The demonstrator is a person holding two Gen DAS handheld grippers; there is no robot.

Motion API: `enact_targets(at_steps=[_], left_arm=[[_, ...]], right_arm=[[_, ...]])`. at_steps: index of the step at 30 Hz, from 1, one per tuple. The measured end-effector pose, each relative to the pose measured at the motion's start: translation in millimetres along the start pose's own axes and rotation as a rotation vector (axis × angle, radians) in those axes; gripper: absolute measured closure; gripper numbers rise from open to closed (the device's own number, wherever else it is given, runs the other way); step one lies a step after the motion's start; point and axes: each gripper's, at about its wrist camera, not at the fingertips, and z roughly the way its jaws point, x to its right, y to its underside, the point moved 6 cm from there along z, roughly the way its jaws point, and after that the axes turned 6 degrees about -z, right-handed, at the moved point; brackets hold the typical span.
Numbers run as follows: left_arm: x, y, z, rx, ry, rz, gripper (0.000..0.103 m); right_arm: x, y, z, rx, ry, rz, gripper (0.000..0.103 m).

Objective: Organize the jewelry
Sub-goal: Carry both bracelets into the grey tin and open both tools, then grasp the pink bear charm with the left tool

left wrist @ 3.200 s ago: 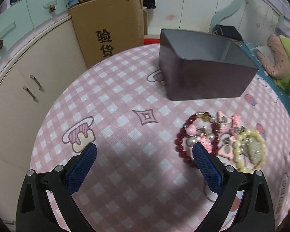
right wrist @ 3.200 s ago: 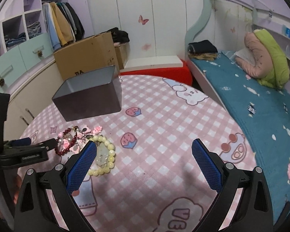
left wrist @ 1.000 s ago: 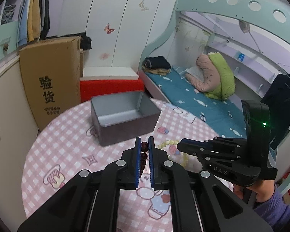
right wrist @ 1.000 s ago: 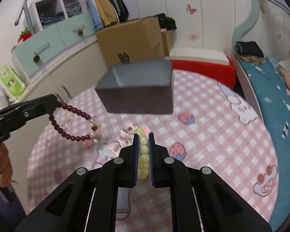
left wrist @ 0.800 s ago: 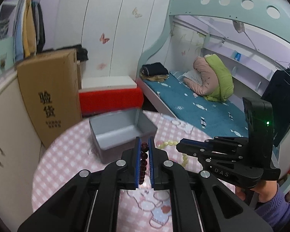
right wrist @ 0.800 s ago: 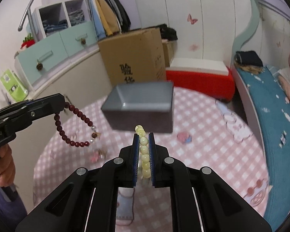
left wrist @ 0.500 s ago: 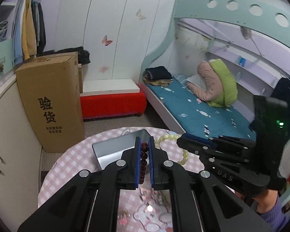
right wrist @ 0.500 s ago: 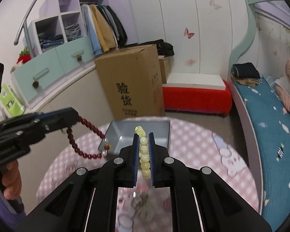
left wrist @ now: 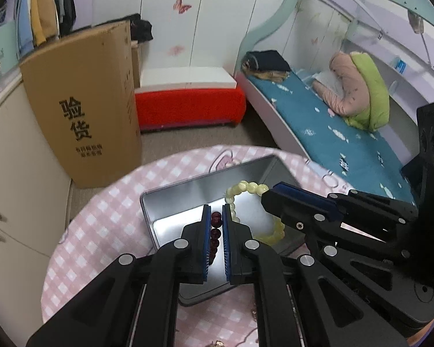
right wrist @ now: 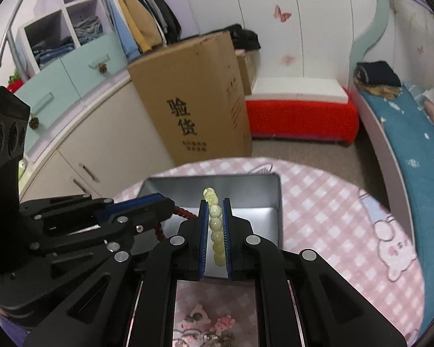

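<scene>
My left gripper [left wrist: 216, 212] is shut on a dark red bead bracelet [left wrist: 215, 232], held above the open grey metal box [left wrist: 185, 196]. My right gripper [right wrist: 215, 206] is shut on a pale yellow bead bracelet [right wrist: 215, 225], also above the box [right wrist: 246, 193]. In the left wrist view the right gripper [left wrist: 270, 193] comes in from the right with the yellow bracelet [left wrist: 246, 188] hanging as a loop over the box. In the right wrist view the left gripper [right wrist: 170, 205] reaches in from the left, and the red bracelet [right wrist: 183, 213] dangles from its tip. The box's floor looks bare.
The box stands on a round table with a pink checked cloth [right wrist: 332, 208]. Pink charm jewelry [right wrist: 211, 322] lies on the cloth near me. Beyond the table's edge are a tall cardboard carton [right wrist: 193, 98], a red bench [right wrist: 301, 115], cabinets [right wrist: 81, 144] and a bed [left wrist: 327, 124].
Both grippers have carried their bracelets up off the cloth and forward until they hang over the box. The box now lies right under the fingertips, its inside in view.
</scene>
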Motion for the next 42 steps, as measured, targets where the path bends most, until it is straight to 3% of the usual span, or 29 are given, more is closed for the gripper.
enact_targets(at_steps=[17,26,28,29,30,35,42], left_arm=[[-2,10,17,-0.036,-0.053,0.022,0.095],[-2,11,-11,0.025,-0.045,0.0,0.054],[-1,14,-26,0.059,-0.048,0.006,0.05],[0,14,-33,0.075,-0.045,0.006,0.047],[0,16,-41,0.096,-0.046,0.001,0.042],[-6,37,-82,0.196,-0.083,-0.013,0.036],[-13,80,-105,0.241,-0.142,-0.017,0.033]], right_arm=[[3,12,24,-0.073,0.043,-0.011,0.091],[9,15,1,-0.047,0.053,0.002,0.09],[8,15,-8,-0.035,0.057,0.001,0.082],[9,15,-16,-0.017,0.068,0.001,0.062],[10,16,-24,0.0,0.081,-0.003,0.05],[7,27,-61,0.058,0.11,-0.033,0.047],[6,56,-96,0.09,0.161,-0.061,0.039]])
